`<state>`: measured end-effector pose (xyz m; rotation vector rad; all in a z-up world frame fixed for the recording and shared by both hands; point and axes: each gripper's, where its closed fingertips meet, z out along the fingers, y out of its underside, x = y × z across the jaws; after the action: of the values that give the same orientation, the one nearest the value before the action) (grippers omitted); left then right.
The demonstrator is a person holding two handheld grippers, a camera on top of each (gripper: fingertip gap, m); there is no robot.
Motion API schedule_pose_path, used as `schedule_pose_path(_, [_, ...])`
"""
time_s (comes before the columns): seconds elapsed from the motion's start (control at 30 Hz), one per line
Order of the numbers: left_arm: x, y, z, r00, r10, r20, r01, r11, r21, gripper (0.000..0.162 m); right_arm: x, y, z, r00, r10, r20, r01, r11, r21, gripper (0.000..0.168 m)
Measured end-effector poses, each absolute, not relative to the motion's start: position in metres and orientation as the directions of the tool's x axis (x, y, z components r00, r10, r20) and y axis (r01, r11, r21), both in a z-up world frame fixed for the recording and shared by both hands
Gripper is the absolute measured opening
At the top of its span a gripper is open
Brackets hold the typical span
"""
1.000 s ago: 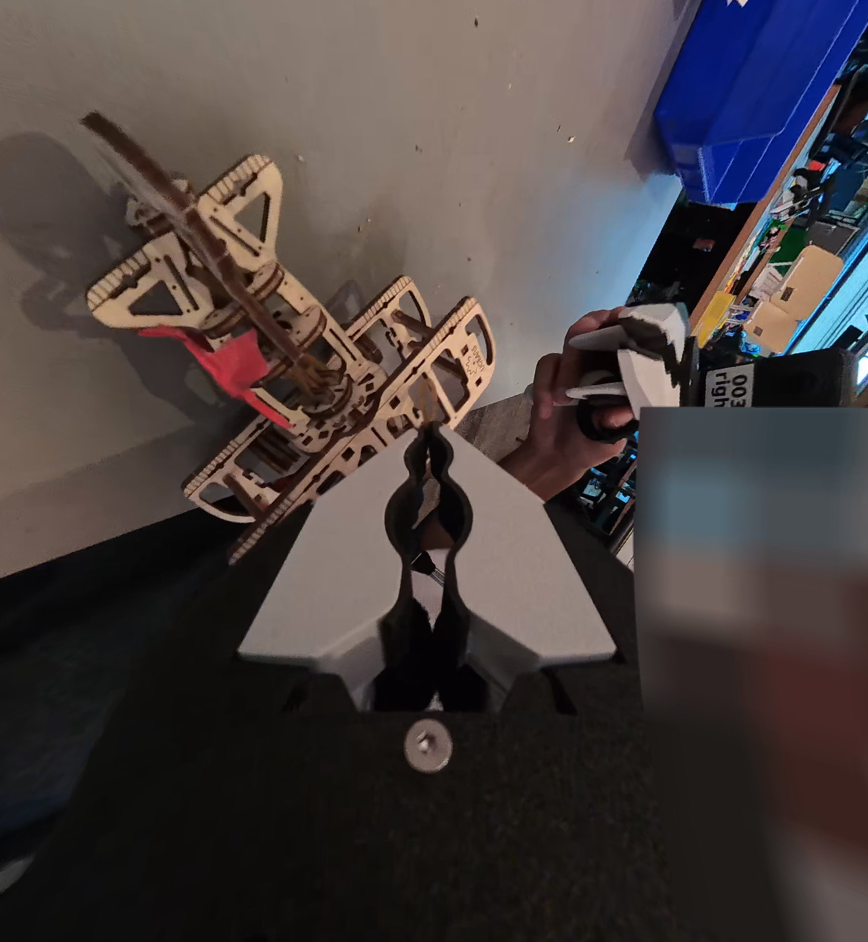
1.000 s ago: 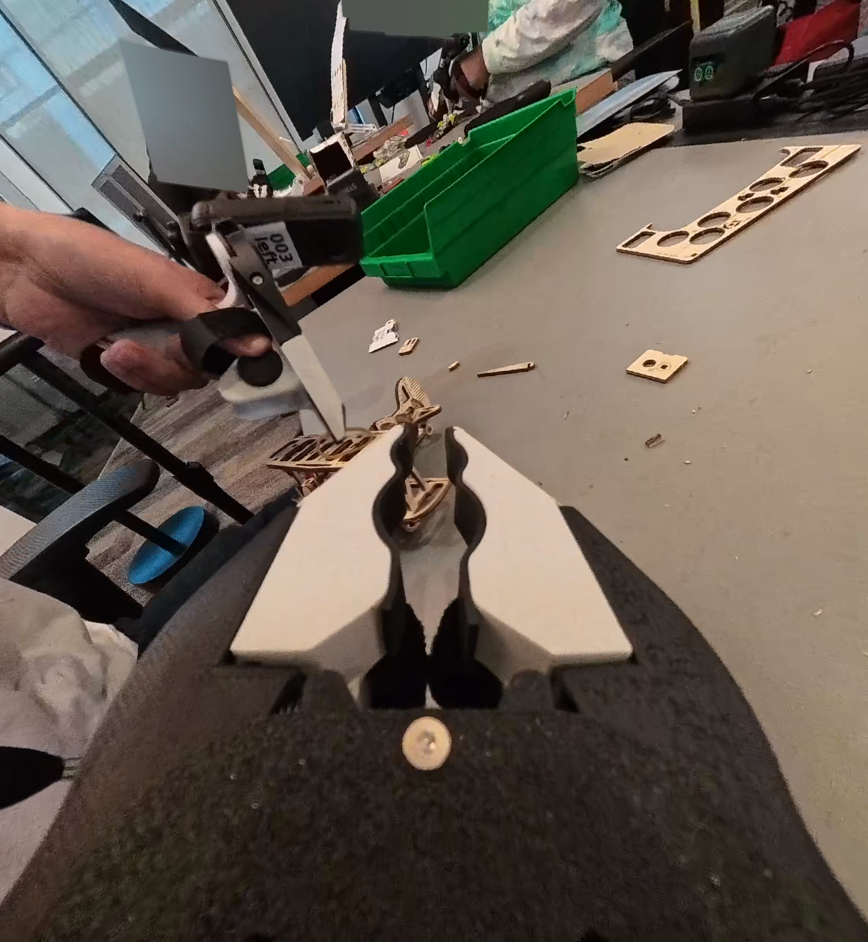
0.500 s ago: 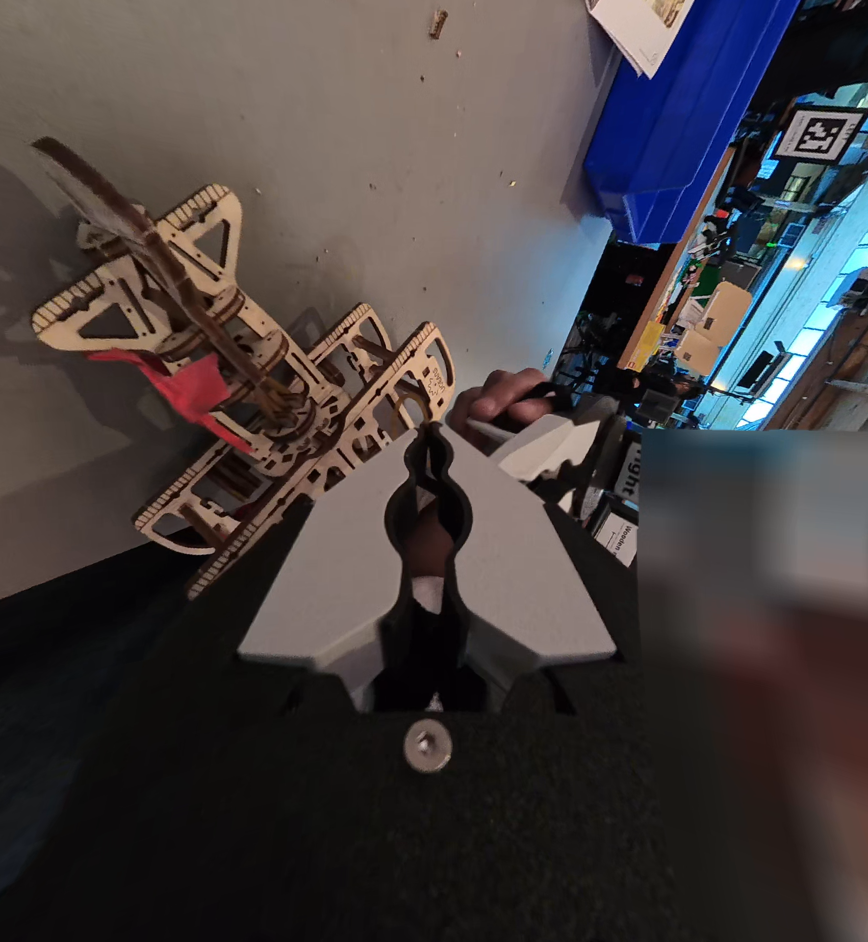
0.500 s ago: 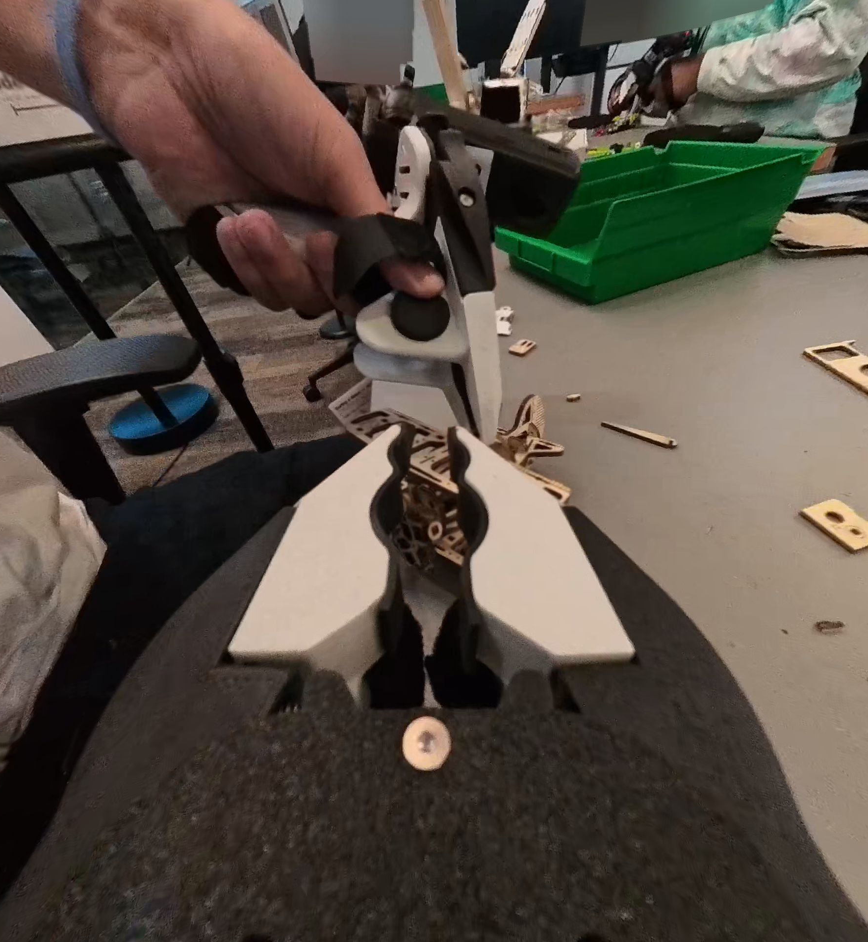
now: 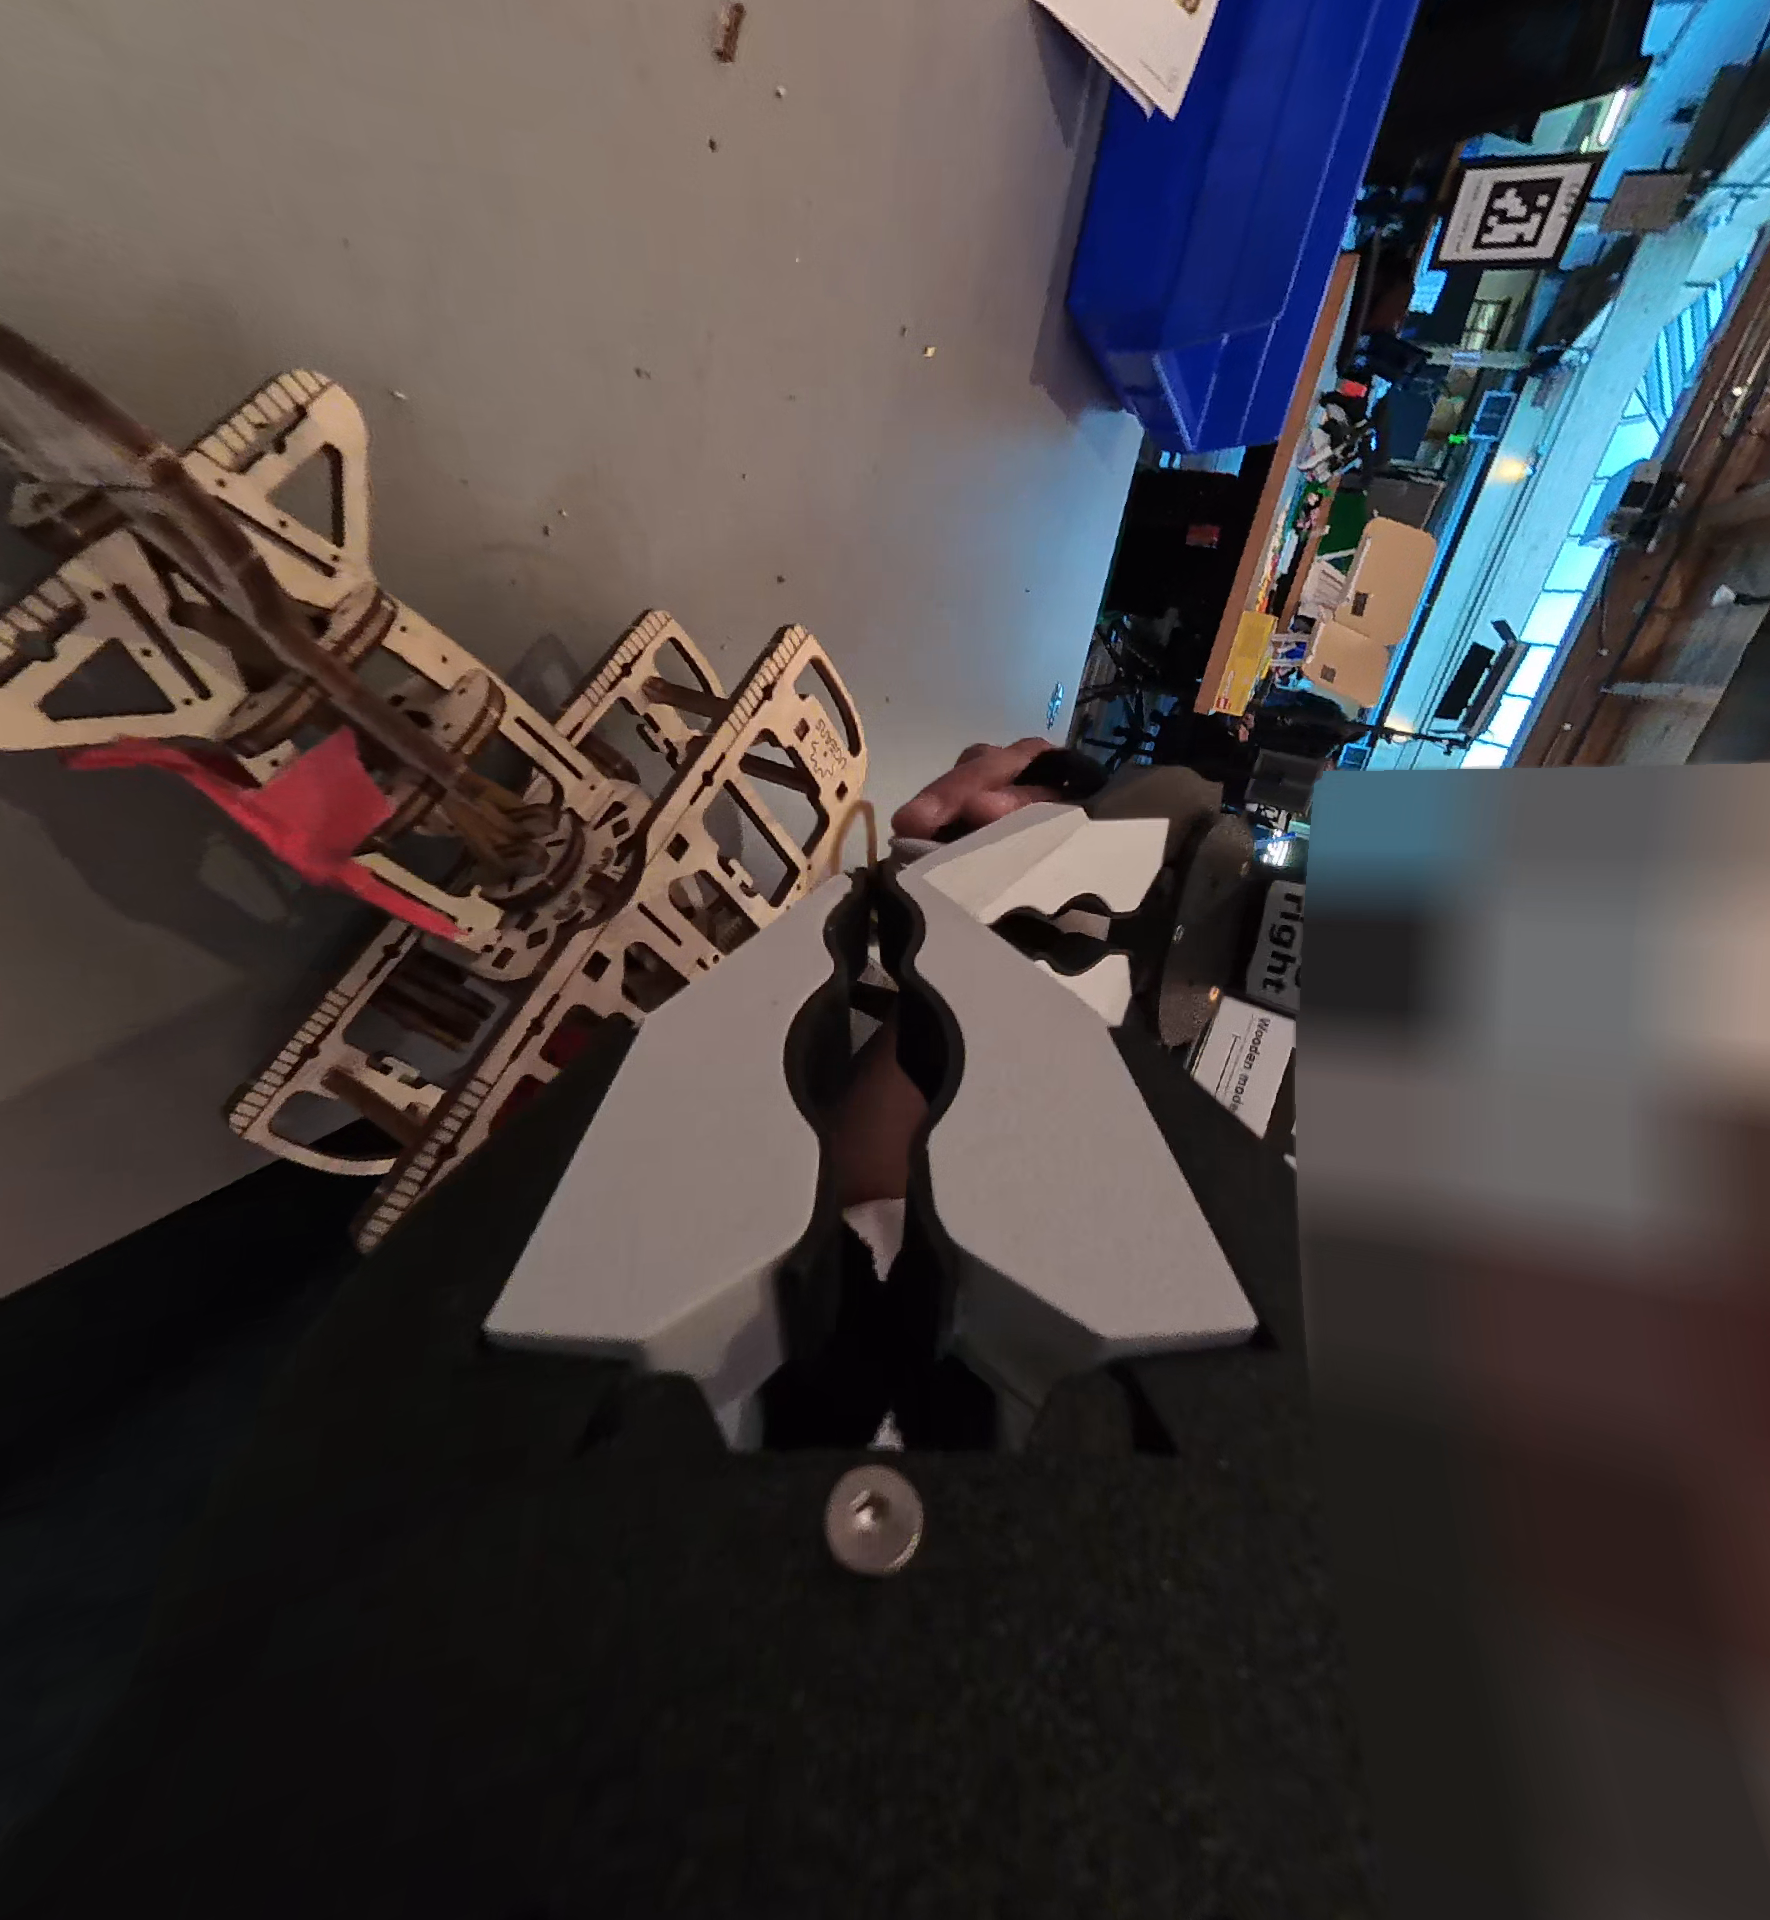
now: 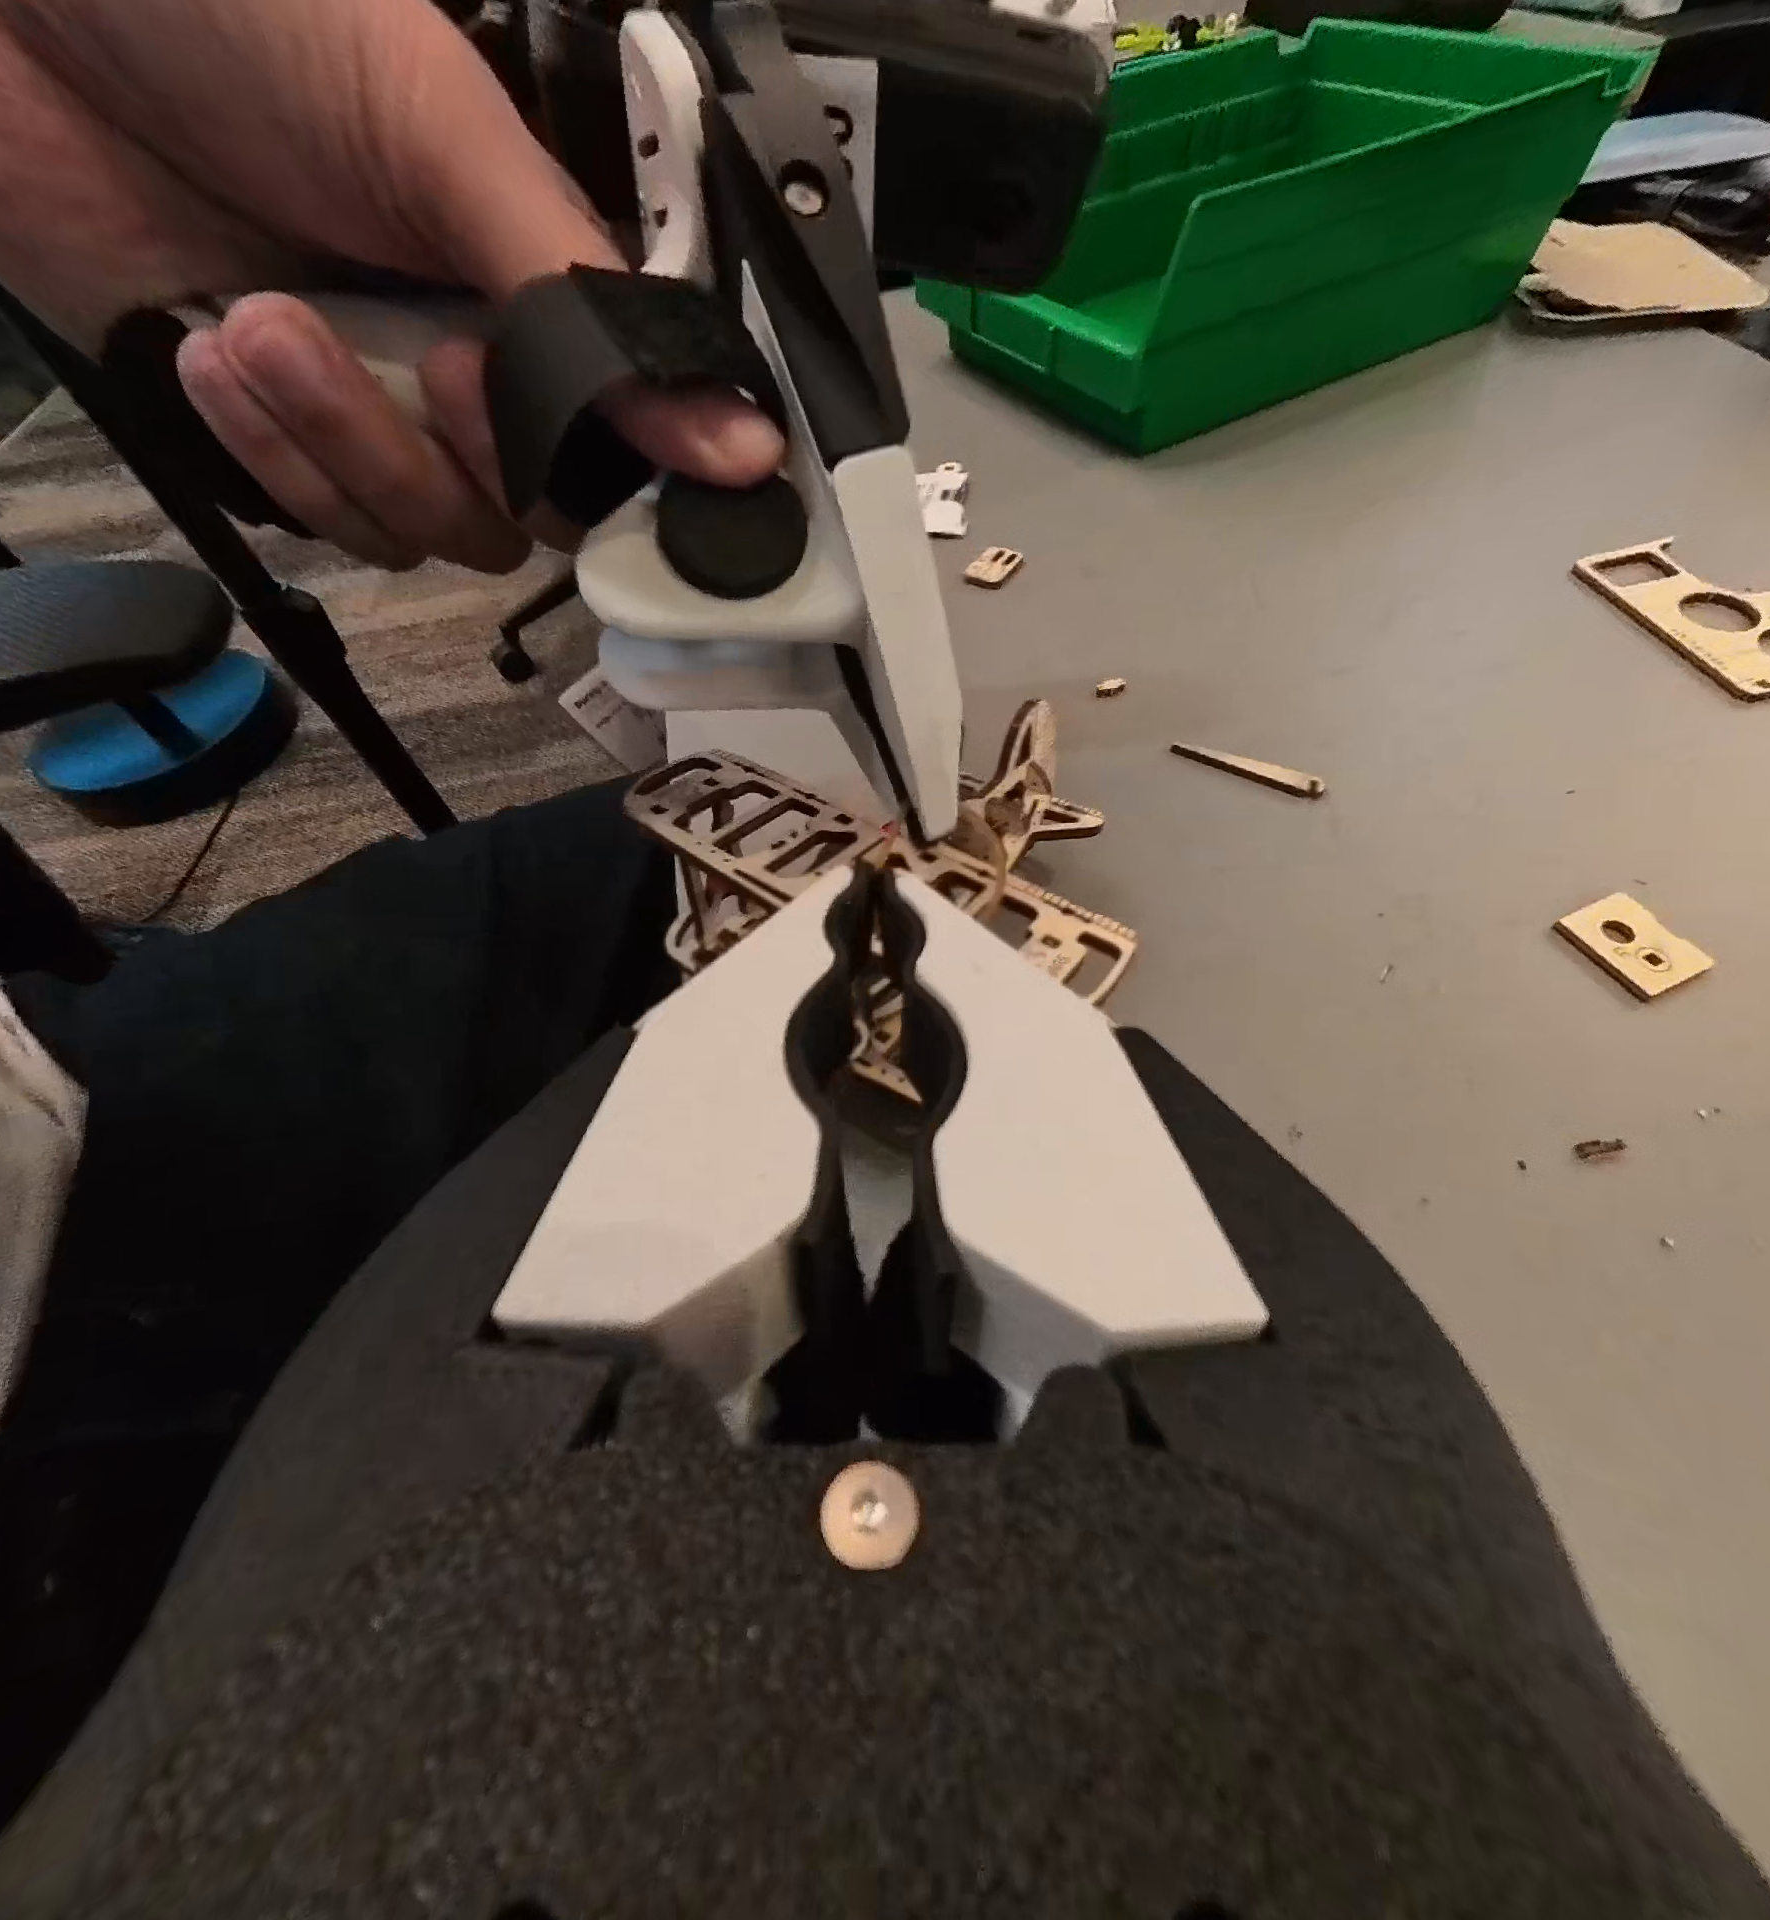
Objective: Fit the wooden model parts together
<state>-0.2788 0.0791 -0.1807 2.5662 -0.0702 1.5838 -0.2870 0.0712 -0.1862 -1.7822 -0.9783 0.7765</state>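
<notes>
**Both grippers now closed in on the model's near frame end**

Since a second ago, the right gripper (image 6: 876,883) has swung in from well apart to meet the left gripper (image 5: 876,883) tip to tip, and the model has slid left in the left wrist view.

1. Grey table (image 6: 1483,935). Bears all parts; model sits at its near edge, within reach of both hands.
2. Green bin (image 6: 1276,260) far side; blue bin (image 5: 1203,208) in the left wrist view. Neither in use.
3. Wooden model (image 5: 424,810). Part-built lattice frame with gears, a dark curved arm and a red piece (image 5: 278,800). Lies on the table, its near end under the gripper tips.
4. Left gripper. Fingers nearly together, pinching what looks like a thin tan loop (image 5: 855,831), possibly a band; what it is cannot be told for sure. Likely held taut for hooking on.
5. Right gripper. Fingers narrow, tips at the frame beside the left tips; whether they clamp anything cannot be told. Likely steadying the frame.
6. Loose items: perforated offcut sheet (image 6: 1733,634), small two-hole plate (image 6: 1634,945), thin stick (image 6: 1245,771). Well apart from the model, untouched.
</notes>
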Motion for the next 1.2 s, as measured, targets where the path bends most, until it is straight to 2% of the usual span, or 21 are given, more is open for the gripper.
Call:
schedule_pose_path(0.13, [-0.281, 0.076, -0.185, 0.424, -0.032, 0.905, -0.132, -0.991, 0.026, 0.0, -0.288, 0.068, -0.19, 0.48, 0.87, -0.112, 0.32, -0.293, -0.901, 0.0])
schedule_pose_path(0.2, [-0.283, 0.078, -0.182, 0.396, -0.087, 0.914, -0.151, -0.988, -0.029, 0.006, -0.289, 0.07, -0.192, 0.479, 0.869, -0.126, 0.327, -0.309, -0.893, 0.0])
schedule_pose_path(0.27, [-0.292, 0.084, -0.181, 0.422, -0.181, 0.888, -0.17, -0.978, -0.118, 0.019, -0.29, 0.071, -0.191, 0.481, 0.865, -0.146, 0.325, -0.33, -0.886, 0.0])
schedule_pose_path(0.37, [-0.305, 0.086, -0.179, 0.438, -0.341, 0.832, -0.245, -0.935, -0.255, 0.027, -0.294, 0.071, -0.184, 0.464, 0.861, -0.209, 0.287, -0.369, -0.884, 0.0])
schedule_pose_path(0.53, [-0.318, 0.095, -0.178, 0.395, -0.571, 0.72, -0.338, -0.819, -0.464, 0.027, -0.293, 0.08, -0.193, 0.511, 0.818, -0.264, 0.324, -0.468, -0.822, 0.0])
schedule_pose_path(0.7, [-0.328, 0.095, -0.169, 0.353, -0.707, 0.613, -0.297, -0.706, -0.643, 0.027, -0.29, 0.08, -0.2, 0.576, 0.734, -0.359, 0.315, -0.605, -0.732, 0.0])
schedule_pose_path(0.9, [-0.339, 0.093, -0.164, 0.317, -0.765, 0.561, -0.237, -0.636, -0.734, 0.025, -0.292, 0.075, -0.199, 0.617, 0.686, -0.386, 0.387, -0.691, -0.61, 0.0])
schedule_pose_path(1.1, [-0.338, 0.092, -0.176, 0.296, -0.827, 0.477, -0.315, -0.556, -0.769, 0.023, -0.294, 0.073, -0.206, 0.655, 0.659, -0.369, 0.455, -0.734, -0.504, 0.0])
schedule_pose_path(1.2, [-0.327, 0.092, -0.178, 0.257, -0.852, 0.456, -0.352, -0.522, -0.777, 0.014, -0.296, 0.071, -0.206, 0.657, 0.663, -0.359, 0.47, -0.732, -0.493, 0.0])
